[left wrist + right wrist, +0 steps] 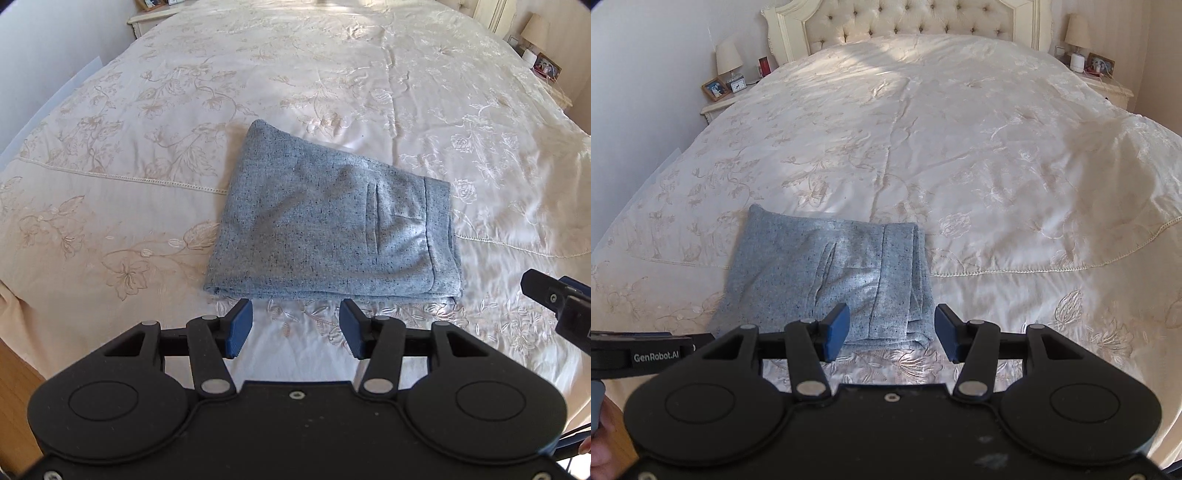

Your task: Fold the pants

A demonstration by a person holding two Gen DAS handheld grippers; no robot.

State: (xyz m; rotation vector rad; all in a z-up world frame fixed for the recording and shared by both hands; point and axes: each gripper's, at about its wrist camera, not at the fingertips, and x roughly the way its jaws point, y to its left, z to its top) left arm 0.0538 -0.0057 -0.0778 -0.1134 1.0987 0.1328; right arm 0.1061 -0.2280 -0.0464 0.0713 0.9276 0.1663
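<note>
The grey-blue speckled pants (325, 225) lie folded in a compact rectangle on the cream bedspread (332, 74), waistband and back pocket to the right. My left gripper (295, 328) is open and empty, just short of the near edge of the pants. In the right wrist view the pants (820, 273) lie ahead and left. My right gripper (892, 332) is open and empty, above their near right corner. The right gripper also shows at the right edge of the left wrist view (561, 306). The left gripper's body shows at the left edge of the right wrist view (646, 356).
The bed has a tufted headboard (908, 18). Nightstands with lamps and photo frames stand at both sides (720, 92) (1104, 81). Wood floor (14, 398) shows at the lower left beside the bed's edge.
</note>
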